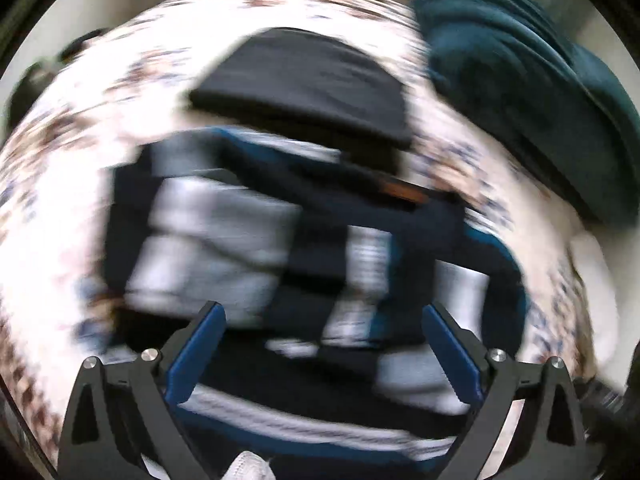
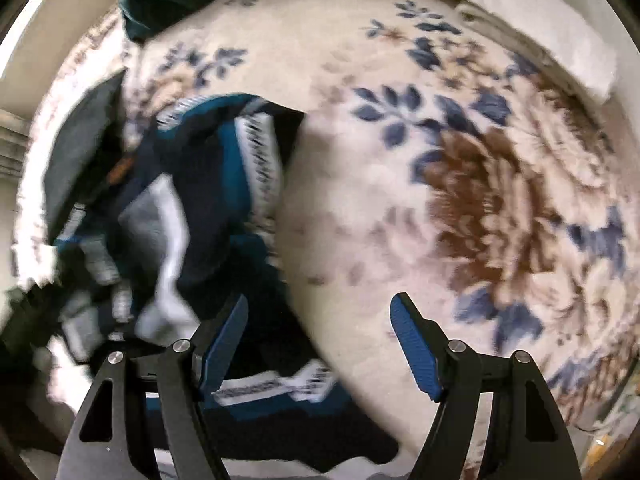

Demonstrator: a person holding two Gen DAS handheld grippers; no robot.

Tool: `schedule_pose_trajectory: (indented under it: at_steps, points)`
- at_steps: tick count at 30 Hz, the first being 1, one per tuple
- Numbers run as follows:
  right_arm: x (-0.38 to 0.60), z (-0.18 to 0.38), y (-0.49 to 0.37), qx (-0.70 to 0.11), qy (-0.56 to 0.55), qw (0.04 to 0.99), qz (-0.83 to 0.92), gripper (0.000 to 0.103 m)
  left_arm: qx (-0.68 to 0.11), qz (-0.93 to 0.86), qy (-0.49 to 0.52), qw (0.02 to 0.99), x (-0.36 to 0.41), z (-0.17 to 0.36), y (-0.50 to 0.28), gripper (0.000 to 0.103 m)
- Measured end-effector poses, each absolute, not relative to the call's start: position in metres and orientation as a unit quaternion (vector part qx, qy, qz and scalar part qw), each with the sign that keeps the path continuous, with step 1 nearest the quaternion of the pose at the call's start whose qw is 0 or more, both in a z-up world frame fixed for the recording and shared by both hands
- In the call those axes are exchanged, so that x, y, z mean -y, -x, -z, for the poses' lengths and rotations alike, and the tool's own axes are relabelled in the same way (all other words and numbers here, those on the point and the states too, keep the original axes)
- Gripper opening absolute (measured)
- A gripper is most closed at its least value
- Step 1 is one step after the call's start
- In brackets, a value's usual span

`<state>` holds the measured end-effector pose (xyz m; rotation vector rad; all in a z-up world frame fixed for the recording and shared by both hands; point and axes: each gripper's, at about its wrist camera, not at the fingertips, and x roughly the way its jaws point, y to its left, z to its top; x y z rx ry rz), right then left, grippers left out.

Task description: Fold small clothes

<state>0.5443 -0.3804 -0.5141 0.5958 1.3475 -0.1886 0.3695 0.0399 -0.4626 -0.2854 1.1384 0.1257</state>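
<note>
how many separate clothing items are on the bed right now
3 visible: a striped navy-white garment under the grippers, a folded black piece just beyond it, a dark teal one farther right. Blur may hide more.

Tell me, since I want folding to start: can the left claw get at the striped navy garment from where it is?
Probably yes. The left claw stands open right above the striped navy garment, which lies on the floral blanket with nothing between them; blur hides the details.

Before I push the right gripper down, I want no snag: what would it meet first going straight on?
Probably the floral blanket. The right gripper stands open, with the bare blanket ahead between its fingers. The striped garment lies just left of that line; depth is unclear in the blur.
</note>
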Motion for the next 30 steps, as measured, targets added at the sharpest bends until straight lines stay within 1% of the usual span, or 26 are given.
schedule_pose_trajectory:
  at_steps: [3, 5, 9, 13, 14, 15, 16, 17, 20, 24, 27, 30]
  points:
    - [0.355, 0.505, -0.567, -0.601, -0.283, 0.747, 0.019, 0.076, -0.537, -0.145, 0.130, 0.821, -0.099, 0.462, -0.343, 0.100]
    - [0.337, 0.508, -0.581, -0.599, -0.287, 0.747, -0.011, 0.076, -0.544, -0.184, 0.127, 0.809, -0.128, 0.472, -0.323, 0.101]
    - [0.288, 0.534, -0.622, -0.608, -0.290, 0.737, -0.056, 0.076, -0.563, -0.246, 0.141, 0.776, -0.168, 0.494, -0.298, 0.100]
    - [0.247, 0.573, -0.663, -0.640, -0.282, 0.711, -0.072, 0.076, -0.567, -0.266, 0.150, 0.765, -0.179, 0.501, -0.286, 0.100]
    - [0.236, 0.586, -0.672, -0.653, -0.285, 0.697, -0.076, 0.070, -0.568, -0.268, 0.151, 0.764, -0.179, 0.502, -0.286, 0.100]
    - [0.229, 0.591, -0.672, -0.653, -0.285, 0.697, -0.078, 0.059, -0.568, -0.267, 0.152, 0.764, -0.178, 0.502, -0.285, 0.100]
    - [0.222, 0.592, -0.674, -0.653, -0.273, 0.702, -0.077, 0.020, -0.566, -0.265, 0.153, 0.765, -0.178, 0.502, -0.286, 0.100]
    - [0.215, 0.589, -0.674, -0.654, -0.244, 0.713, -0.065, 0.007, -0.564, -0.264, 0.153, 0.768, -0.177, 0.501, -0.288, 0.100]
    - [0.215, 0.557, -0.661, -0.624, -0.227, 0.745, -0.056, 0.007, -0.557, -0.257, 0.152, 0.775, -0.175, 0.497, -0.300, 0.101]
    - [0.247, 0.505, -0.630, -0.599, -0.228, 0.767, -0.035, 0.007, -0.548, -0.241, 0.169, 0.783, -0.173, 0.497, -0.327, 0.101]
    - [0.276, 0.491, -0.614, -0.604, -0.220, 0.766, -0.014, 0.007, -0.543, -0.233, 0.170, 0.789, -0.170, 0.499, -0.349, 0.101]
    - [0.310, 0.494, -0.603, -0.617, -0.205, 0.759, 0.012, 0.007, -0.533, -0.230, 0.174, 0.796, -0.172, 0.497, -0.370, 0.101]
